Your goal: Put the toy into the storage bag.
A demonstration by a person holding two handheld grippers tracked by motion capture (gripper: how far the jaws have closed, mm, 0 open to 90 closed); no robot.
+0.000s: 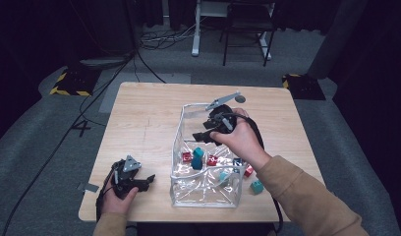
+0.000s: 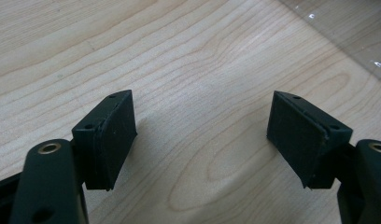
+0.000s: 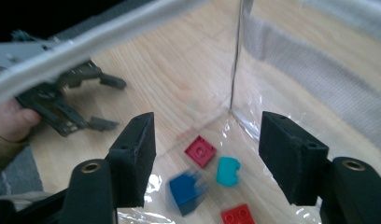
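The right gripper [image 3: 205, 156] hung over the clear bin [image 1: 178, 147], jaws apart and empty. Beneath them a blue brick [image 3: 185, 192] showed blurred, beside a red brick [image 3: 201, 150]. The left gripper [image 2: 202, 135] rested open on the table [image 1: 144, 118], near left.

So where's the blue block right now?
In the right gripper view the blue block lies inside the clear bag, below the open right gripper, beside a red block and a teal one.
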